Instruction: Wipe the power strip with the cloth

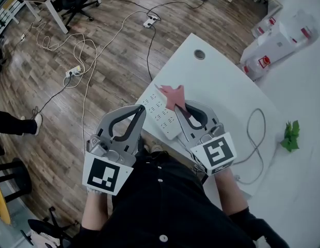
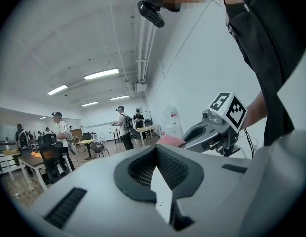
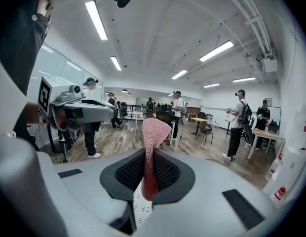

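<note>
Head view: long white plastic power strip (image 1: 161, 112) lies at the white bench (image 1: 222, 87) edge. Right gripper (image 1: 176, 106) is over the strip, left gripper (image 1: 142, 109) just left of it.
Left gripper view: fingers (image 2: 138, 171) closed together, empty.
Right gripper view: fingers clamp the pink knitted cloth (image 3: 153, 132).

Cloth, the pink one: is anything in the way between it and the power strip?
Nothing visible is in the way. The right hand-held gripper pinches the cloth, and the power strip lies directly beneath it at the table edge, uncovered.
</note>
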The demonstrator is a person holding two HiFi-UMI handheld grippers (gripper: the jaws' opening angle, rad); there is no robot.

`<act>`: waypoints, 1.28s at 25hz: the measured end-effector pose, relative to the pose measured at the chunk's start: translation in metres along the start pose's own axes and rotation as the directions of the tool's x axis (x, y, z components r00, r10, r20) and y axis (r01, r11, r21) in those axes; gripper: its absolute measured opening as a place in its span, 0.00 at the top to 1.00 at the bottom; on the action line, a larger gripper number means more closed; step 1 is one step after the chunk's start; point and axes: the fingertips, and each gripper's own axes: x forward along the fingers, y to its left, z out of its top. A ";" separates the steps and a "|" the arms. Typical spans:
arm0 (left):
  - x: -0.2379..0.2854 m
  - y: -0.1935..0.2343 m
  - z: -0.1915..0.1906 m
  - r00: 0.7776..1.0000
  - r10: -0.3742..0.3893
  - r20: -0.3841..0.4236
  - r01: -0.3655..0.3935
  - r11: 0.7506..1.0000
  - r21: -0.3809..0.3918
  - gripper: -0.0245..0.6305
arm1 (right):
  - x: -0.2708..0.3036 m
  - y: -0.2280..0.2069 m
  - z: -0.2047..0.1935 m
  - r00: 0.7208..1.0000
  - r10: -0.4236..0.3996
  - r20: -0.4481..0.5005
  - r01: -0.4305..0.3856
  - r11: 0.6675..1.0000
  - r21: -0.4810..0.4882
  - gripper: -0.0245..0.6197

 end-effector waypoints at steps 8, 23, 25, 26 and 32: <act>-0.009 0.000 0.002 1.000 -0.004 0.017 0.004 1.000 0.013 0.95 | -0.001 0.015 0.007 1.000 0.004 -0.026 -0.006 0.999 -0.051 0.87; -0.010 0.001 -0.006 1.000 0.008 -0.005 -0.008 1.000 -0.025 0.95 | -0.003 0.018 0.000 0.998 -0.008 -0.055 0.004 0.997 -0.072 0.87; -0.011 0.001 -0.008 1.000 0.007 -0.013 -0.008 1.000 -0.027 0.95 | -0.003 0.019 0.000 0.999 -0.005 -0.054 0.002 0.998 -0.070 0.87; -0.011 0.001 -0.008 1.000 0.007 -0.017 -0.008 1.000 -0.030 0.95 | -0.003 0.019 0.000 0.999 -0.006 -0.053 0.002 0.998 -0.068 0.87; -0.010 0.005 -0.014 0.999 0.018 -0.034 -0.019 0.999 -0.032 0.95 | -0.002 0.019 -0.003 0.998 -0.003 -0.064 -0.001 0.998 -0.059 0.87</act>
